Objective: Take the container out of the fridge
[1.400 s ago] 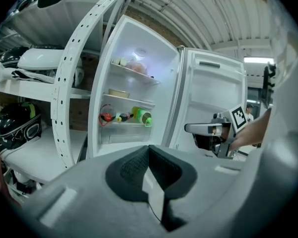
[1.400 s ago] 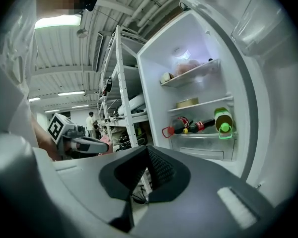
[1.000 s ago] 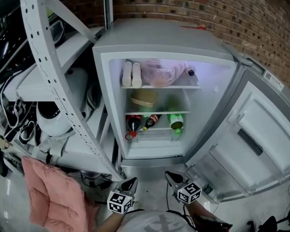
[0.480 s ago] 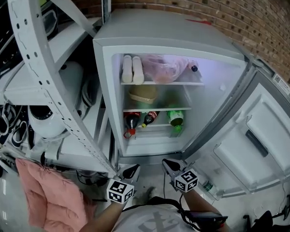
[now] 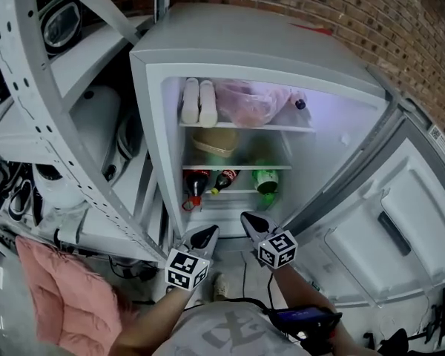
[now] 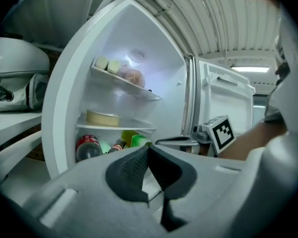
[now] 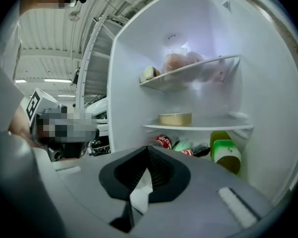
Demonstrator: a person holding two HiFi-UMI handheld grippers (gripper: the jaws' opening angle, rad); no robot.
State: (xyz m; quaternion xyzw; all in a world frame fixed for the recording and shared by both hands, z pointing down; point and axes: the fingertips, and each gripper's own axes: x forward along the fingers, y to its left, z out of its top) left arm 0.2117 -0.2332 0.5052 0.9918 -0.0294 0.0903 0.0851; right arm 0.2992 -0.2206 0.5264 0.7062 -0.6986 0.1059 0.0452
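The fridge stands open. On its middle shelf sits a round tan container, which shows in the left gripper view and the right gripper view too. My left gripper is shut and empty, low in front of the fridge's bottom edge. My right gripper is beside it, also shut with nothing held, pointing at the bottom shelf. Both are well below and short of the container. The left gripper and right gripper each show their jaws closed together.
The fridge door hangs open at the right. Red-capped bottles and a green bottle lie on the bottom shelf. White bottles and a pink bag fill the top shelf. A metal rack and pink cushion stand left.
Both grippers have risen and moved forward toward the fridge's lower opening. The view has come closer to the fridge. Both stay shut.
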